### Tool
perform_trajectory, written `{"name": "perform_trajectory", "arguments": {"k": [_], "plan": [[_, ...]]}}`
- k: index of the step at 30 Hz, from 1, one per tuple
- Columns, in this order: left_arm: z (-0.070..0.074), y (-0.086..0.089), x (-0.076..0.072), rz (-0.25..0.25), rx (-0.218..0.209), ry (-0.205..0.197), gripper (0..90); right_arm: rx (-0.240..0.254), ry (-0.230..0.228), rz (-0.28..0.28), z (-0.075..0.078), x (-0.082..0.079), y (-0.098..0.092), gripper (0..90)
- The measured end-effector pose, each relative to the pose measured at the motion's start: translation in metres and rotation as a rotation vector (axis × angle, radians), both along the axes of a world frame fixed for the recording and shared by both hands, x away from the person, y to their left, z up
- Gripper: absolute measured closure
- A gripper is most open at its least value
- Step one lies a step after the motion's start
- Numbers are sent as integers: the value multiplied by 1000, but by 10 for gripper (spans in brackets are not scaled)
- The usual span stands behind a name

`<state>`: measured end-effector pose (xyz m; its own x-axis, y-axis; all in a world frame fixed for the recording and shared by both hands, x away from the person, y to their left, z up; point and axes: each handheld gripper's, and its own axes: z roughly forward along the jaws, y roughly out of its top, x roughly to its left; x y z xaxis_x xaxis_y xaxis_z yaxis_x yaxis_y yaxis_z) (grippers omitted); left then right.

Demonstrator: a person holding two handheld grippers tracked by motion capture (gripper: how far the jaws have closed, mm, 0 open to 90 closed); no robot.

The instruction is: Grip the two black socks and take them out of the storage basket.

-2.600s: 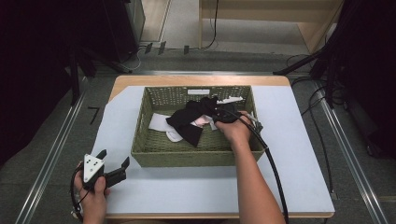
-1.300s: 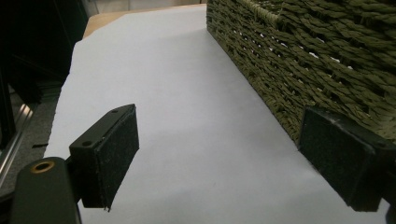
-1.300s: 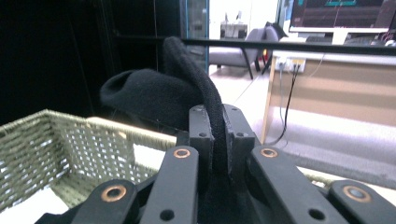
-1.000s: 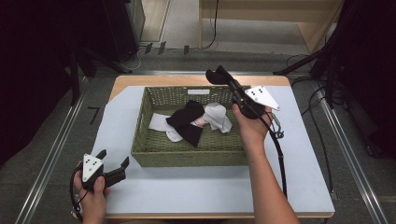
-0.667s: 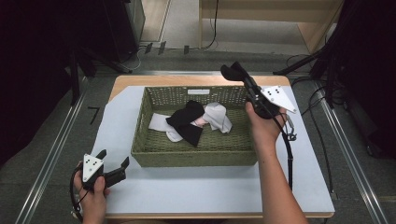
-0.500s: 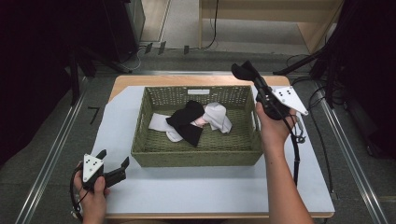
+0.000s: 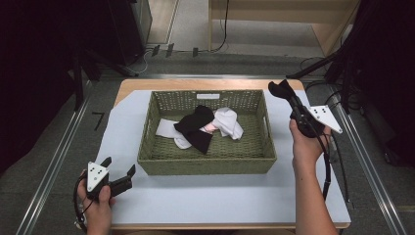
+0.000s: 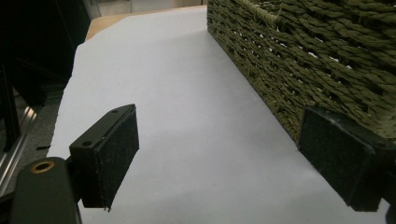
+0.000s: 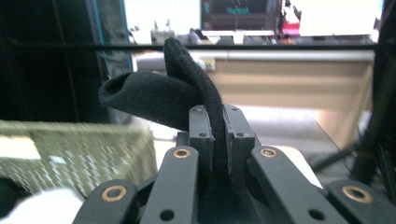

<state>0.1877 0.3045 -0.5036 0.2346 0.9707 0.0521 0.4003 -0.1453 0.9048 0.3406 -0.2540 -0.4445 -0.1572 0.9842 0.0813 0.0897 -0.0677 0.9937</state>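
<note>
Right claw [image 7: 288, 99] is clenched on a black sock [image 7: 280, 90], held up off the worktop [image 7: 205, 200] just right of the woven basket [image 7: 205, 162]; the sock's long axis runs up out of the jaws, free end curling over toward the basket. Left claw [image 7: 119, 177] is released with nothing between its pads [image 8: 112, 154], low on the worktop, basket wall just to its right

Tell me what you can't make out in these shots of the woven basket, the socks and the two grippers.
- Black sock in the right gripper: its lower part is hidden between the shut jaws in the right gripper view, so its full length is unclear.
- White cloth pieces in the olive woven basket: partly covered by a black garment in the high view; their count is unclear.
- Basket contents: hidden by its wall in the left gripper view, by the open left gripper.
</note>
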Motion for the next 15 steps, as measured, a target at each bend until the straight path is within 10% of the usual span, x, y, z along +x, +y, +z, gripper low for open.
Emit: {"name": "perform_trajectory", "arguments": {"k": [12,15], "plan": [[0,0,0,0,1,-2,138,-4,246,-81,-69,-5,-20,846],[0,0,0,-1,2,-3,138,32,267,-86,-74,-6,-21,724]]}}
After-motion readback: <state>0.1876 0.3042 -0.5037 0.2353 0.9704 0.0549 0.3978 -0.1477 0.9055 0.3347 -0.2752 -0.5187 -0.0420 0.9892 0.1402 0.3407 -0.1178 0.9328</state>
